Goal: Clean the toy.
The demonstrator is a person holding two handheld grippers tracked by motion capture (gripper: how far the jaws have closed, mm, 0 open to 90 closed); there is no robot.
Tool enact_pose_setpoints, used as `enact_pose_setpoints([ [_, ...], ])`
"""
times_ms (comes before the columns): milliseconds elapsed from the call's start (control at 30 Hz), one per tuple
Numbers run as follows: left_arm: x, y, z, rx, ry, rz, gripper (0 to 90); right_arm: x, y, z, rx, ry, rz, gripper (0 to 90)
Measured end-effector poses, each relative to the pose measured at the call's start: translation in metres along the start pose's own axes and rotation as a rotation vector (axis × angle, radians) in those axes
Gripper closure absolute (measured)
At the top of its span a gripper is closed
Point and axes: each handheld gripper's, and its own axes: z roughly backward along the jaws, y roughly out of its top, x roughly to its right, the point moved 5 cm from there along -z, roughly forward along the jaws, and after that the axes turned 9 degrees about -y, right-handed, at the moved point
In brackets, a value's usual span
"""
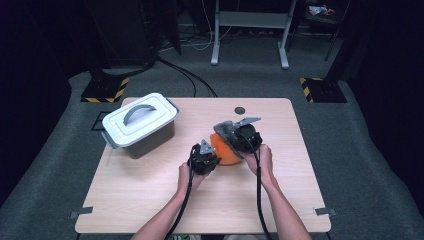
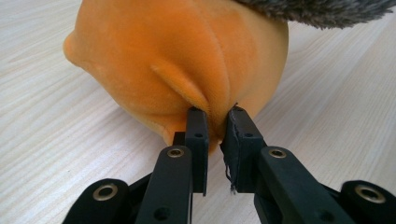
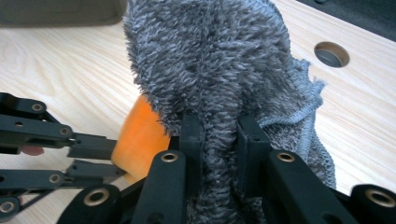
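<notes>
An orange plush toy (image 1: 228,155) lies at the middle of the wooden table (image 1: 150,190). My left gripper (image 2: 215,116) is shut on a fold of the plush toy (image 2: 177,56) at its near lower edge. From above, the left gripper (image 1: 211,152) sits at the toy's left side. A grey fuzzy cloth (image 3: 210,60) drapes over the toy's top. My right gripper (image 3: 219,126) is shut on that cloth, with the pile bunched between the jaws. In the high view the right gripper (image 1: 234,136) holds the cloth (image 1: 225,128) at the toy's far right side.
A grey storage box with a white handled lid (image 1: 140,120) stands on the table's back left. A round cable hole (image 1: 240,110) is near the far edge. Cables trail from both grippers toward the front edge. Bare wood lies left and right of the hands.
</notes>
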Motion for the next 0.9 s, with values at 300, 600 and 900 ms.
enact_pose_setpoints([
  [300,-0.002,-0.002,-0.001,-0.009,-0.002,0.013,80.1,0.017,-0.011,0.001,-0.005,-0.043,-0.013,75.5],
  [600,-0.004,-0.003,-0.001,-0.03,-0.001,0.001,80.0,0.036,-0.024,-0.003,-0.024,-0.062,-0.06,75.7],
  [900,-0.005,-0.004,-0.002,-0.03,0.005,0.009,79.8,0.054,-0.045,-0.019,-0.09,-0.109,-0.093,75.7],
])
